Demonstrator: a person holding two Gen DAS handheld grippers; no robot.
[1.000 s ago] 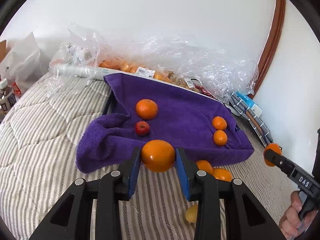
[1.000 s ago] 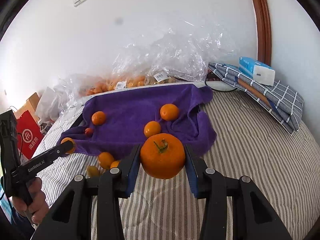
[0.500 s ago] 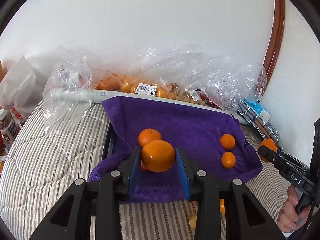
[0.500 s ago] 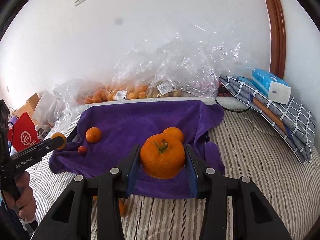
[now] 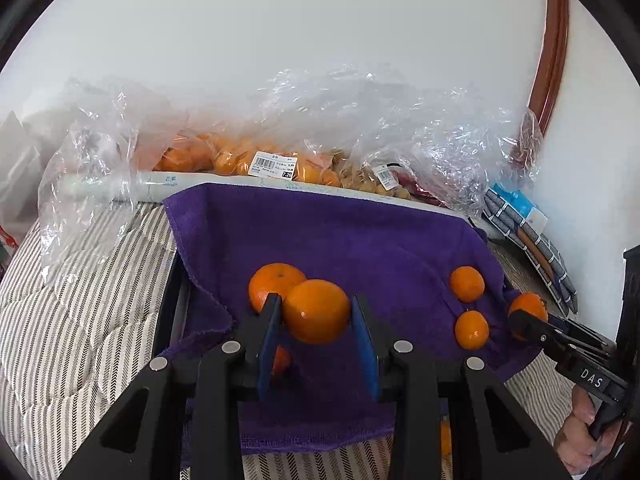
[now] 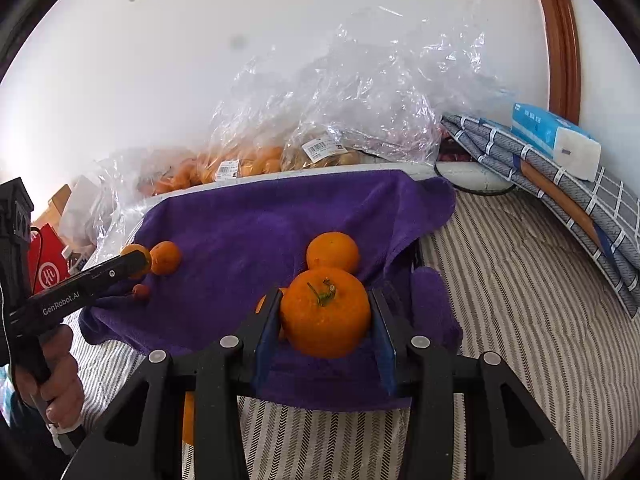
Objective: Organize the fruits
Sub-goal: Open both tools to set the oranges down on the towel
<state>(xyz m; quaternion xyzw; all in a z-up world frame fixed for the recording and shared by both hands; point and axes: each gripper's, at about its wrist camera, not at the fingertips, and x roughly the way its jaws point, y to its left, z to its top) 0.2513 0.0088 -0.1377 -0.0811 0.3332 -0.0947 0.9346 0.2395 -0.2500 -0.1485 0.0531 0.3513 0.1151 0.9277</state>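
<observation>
My left gripper point(image 5: 316, 320) is shut on a smooth orange point(image 5: 316, 311), held over the near part of a purple towel point(image 5: 340, 236). On the towel lie a large orange point(image 5: 274, 280), two small oranges point(image 5: 467, 284) and a small red fruit point(image 5: 282, 360) half hidden behind my finger. My right gripper point(image 6: 326, 320) is shut on a stemmed orange point(image 6: 326, 316) above the towel point(image 6: 248, 232), just in front of another orange point(image 6: 333, 251). Each gripper shows at the edge of the other's view, the right gripper point(image 5: 526, 314) and the left gripper point(image 6: 136, 260), each with its orange.
Clear plastic bags of fruit point(image 5: 260, 160) line the wall behind the towel. A folded checked cloth point(image 6: 560, 184) with a tissue pack point(image 6: 556, 140) lies at the right. Striped bedding point(image 6: 520, 300) surrounds the towel. Loose fruit point(image 6: 188, 416) lies below the towel's near edge. A red bag point(image 6: 48, 268) stands at the left.
Both grippers have moved forward with their oranges, from over the striped bedding to over the towel's near edge. The towel and the bags behind it now loom larger.
</observation>
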